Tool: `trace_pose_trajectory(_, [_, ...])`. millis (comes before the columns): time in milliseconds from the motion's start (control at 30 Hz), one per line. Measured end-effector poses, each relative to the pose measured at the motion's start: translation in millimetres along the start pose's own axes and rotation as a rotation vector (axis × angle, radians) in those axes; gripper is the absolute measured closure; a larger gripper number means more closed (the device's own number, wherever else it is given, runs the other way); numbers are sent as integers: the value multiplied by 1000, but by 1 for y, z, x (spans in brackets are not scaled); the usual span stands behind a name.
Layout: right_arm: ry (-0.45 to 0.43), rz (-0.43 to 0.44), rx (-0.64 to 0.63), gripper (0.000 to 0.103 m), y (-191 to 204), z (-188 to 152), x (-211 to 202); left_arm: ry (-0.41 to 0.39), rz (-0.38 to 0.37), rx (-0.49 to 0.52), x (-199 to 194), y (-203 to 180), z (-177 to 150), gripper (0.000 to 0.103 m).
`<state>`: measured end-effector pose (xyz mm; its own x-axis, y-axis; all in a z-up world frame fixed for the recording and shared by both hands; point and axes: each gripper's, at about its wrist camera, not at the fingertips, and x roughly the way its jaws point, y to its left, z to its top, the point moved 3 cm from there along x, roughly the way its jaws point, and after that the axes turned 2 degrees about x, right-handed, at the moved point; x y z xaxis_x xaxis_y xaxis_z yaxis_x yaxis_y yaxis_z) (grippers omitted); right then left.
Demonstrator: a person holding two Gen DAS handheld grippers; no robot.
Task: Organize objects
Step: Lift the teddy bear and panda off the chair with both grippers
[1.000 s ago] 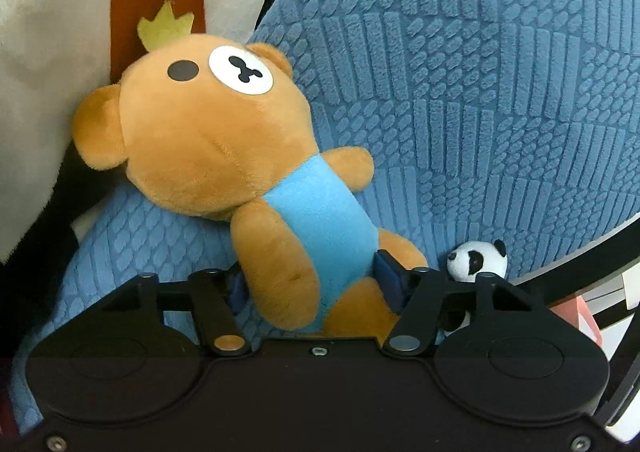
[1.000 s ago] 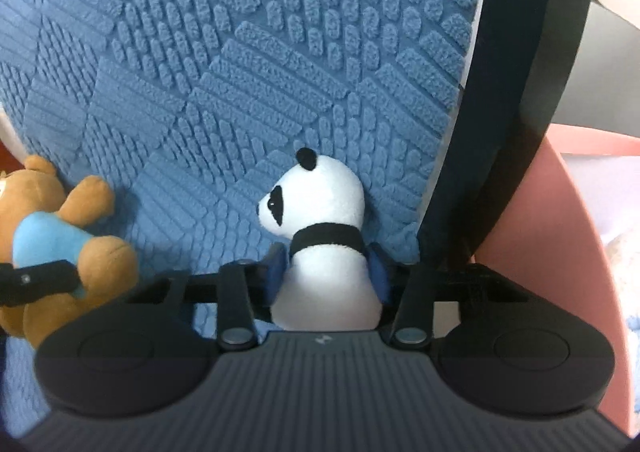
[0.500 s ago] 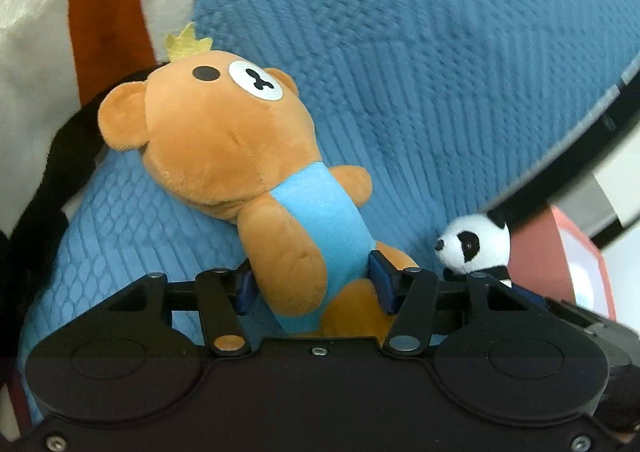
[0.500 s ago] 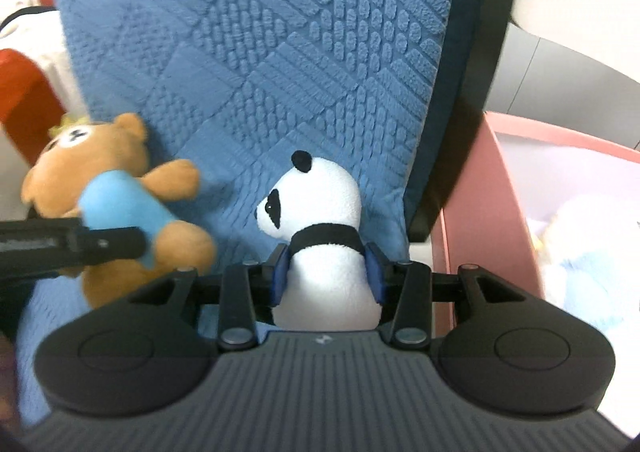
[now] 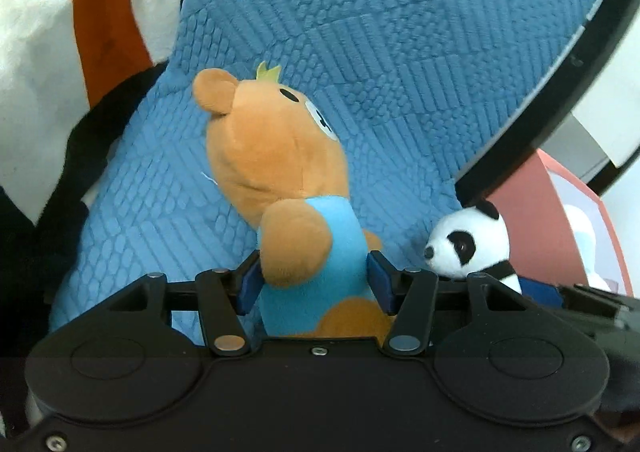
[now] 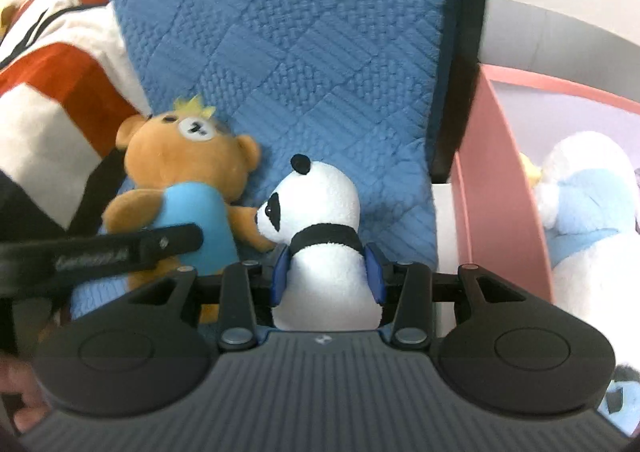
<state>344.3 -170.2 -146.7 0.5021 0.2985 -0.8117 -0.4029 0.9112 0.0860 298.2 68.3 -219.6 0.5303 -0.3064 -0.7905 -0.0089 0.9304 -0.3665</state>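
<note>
I have the left gripper [image 5: 314, 284] clamped on the bear [image 5: 280, 187] at its waist and the right gripper [image 6: 328, 276] clamped on the panda [image 6: 324, 228], both toys in front of the blue cushion [image 6: 288, 51]. I grip each by the body so the heads stay free, and I judge they go next into the pink bin [image 6: 504, 179] just right of the cushion, where another plush [image 6: 588, 203] lies

We see both views evenly and brightly lit, with soft shadows and no harsh glare. Fisheye distortion bends the black chair frame [image 5: 560, 83] into a curve in the left wrist view. The brown bear [image 6: 180, 179] looks soft and slightly smeared in the right wrist view, and the striped cloth [image 6: 52, 99] at the left edge blurs too.
</note>
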Motion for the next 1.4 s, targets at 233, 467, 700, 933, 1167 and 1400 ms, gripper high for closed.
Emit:
trace_pose_trajectory(233, [14,-16,-23,60,8,-1,10,4,3,-73,16,11,7,34])
trace_pose_trajectory(467, [16,-28,6,60,2,-8,11,28,27,-77,38,9,12,33])
trace_pose_trajectory(700, [22,-27,3,60,-6,-15,4,20,61,-5,40,-2,7,44])
trace_pose_trajectory(933, [-10,-1,12,60,-8,-23,-19,4,46,31,24,-9,-12,46])
trace_pose_trajectory(1167, [-12,33,-19,60,-1,-43,-40,-12,43,54,3,-18,-39,46])
trace_pose_trajectory(1400, [0,76,16,60,-4,-60,-59,-9,35,16,-11,-23,-59,46])
